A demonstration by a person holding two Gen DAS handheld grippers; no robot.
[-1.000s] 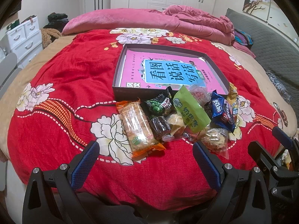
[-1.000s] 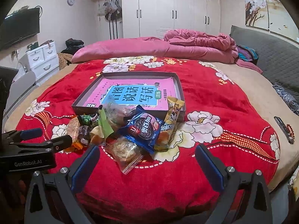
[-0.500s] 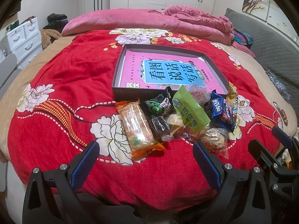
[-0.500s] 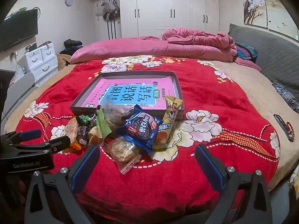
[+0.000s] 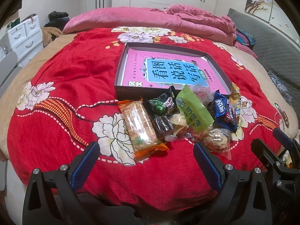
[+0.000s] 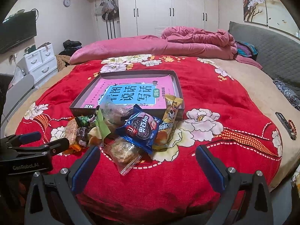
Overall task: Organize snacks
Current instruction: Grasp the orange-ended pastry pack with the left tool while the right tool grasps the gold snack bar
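Observation:
A heap of several snack packets lies on the red floral bedspread just in front of a shallow dark box that holds a pink book. The heap includes an orange cracker pack, a green pouch, a blue cookie pack, a clear-wrapped pastry and a yellow pack. My left gripper hovers open near the bed's front edge, short of the orange pack. My right gripper hangs open just before the clear-wrapped pastry. Neither holds anything.
A folded pink duvet lies across the bed's far side. A dark phone and a bead bracelet rest near the right edge. White drawers stand to the left, wardrobes behind. The bedspread left of the box is bare.
Both views have shifted only slightly; the right gripper has crept a little closer to the heap. Both grippers stay open, and the snacks have not moved.

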